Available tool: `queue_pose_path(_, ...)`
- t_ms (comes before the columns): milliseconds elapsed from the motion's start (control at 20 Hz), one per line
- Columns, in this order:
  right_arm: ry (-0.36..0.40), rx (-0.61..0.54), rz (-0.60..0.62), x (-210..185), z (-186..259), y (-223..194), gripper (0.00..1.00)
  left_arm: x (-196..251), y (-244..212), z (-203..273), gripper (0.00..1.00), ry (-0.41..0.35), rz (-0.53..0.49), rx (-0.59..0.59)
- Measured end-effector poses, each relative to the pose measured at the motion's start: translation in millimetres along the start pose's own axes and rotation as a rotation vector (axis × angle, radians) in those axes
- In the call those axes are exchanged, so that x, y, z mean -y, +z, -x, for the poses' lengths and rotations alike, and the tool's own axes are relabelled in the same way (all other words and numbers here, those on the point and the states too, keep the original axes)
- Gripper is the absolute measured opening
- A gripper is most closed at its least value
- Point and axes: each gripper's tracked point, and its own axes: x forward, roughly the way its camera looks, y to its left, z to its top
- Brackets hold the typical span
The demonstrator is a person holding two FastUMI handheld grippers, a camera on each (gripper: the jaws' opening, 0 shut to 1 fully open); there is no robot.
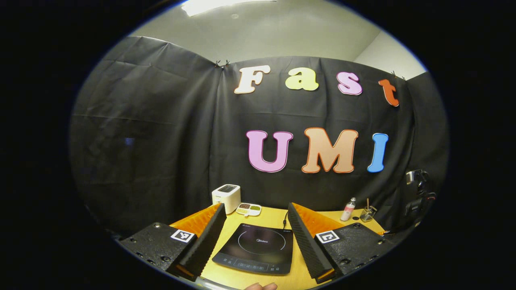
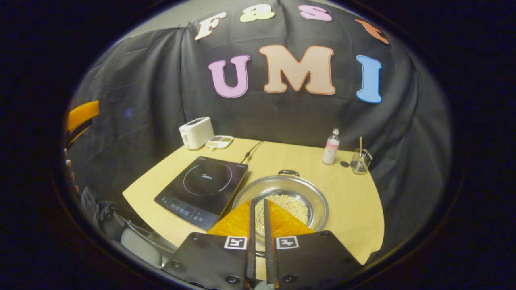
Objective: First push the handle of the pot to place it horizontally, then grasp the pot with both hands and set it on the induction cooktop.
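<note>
In the right gripper view, the right gripper [image 2: 258, 207] is hovering with its black-and-orange fingers [image 2: 282, 221] drawn narrow, a thin slit between them and nothing held. Just beyond and beneath their tips the round stainless steel pot [image 2: 300, 191] is sitting on the pale wooden desk [image 2: 350, 217], a heap of small pale beads lying in its bottom; its dark looped handle [image 2: 288, 172] is showing at the rim on the side far from the fingers. To the left of the fingers, touching or nearly touching the pot, the flat black induction cooktop [image 2: 203, 183] is lying with its cable trailing away.

In the left gripper view, the left gripper [image 1: 256, 211] is holding its fingers [image 1: 205, 237] spread wide and empty, the same cooktop [image 1: 258, 247] lying between and just past them.

Farther off, past the left finger, a white toaster [image 1: 226, 197] and a small divided white dish [image 1: 248, 209] are standing; past the right finger, a small clear bottle with pink contents [image 1: 348, 209] and a clear glass holding a stick [image 1: 367, 212] are sitting near the desk's back edge.
</note>
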Motion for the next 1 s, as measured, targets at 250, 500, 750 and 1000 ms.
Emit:
queue_pose_path(250,0.171,-0.217,-0.115,-17,-22,-60,0.01,0,-2,11,0.89,0.088,-0.018,-0.034)
queue_pose_path(500,0.239,-0.379,-0.199,-35,-36,-105,0.03,-3,-4,8,0.89,0.101,-0.035,-0.046)
queue_pose_path(750,0.218,-0.517,-0.194,-41,-43,-137,0.03,-7,-11,-5,0.94,0.083,-0.011,-0.052)
queue_pose_path(1000,0.152,-0.594,-0.158,-34,-50,-154,0.07,-22,-17,-13,0.89,0.075,0.0,-0.061)
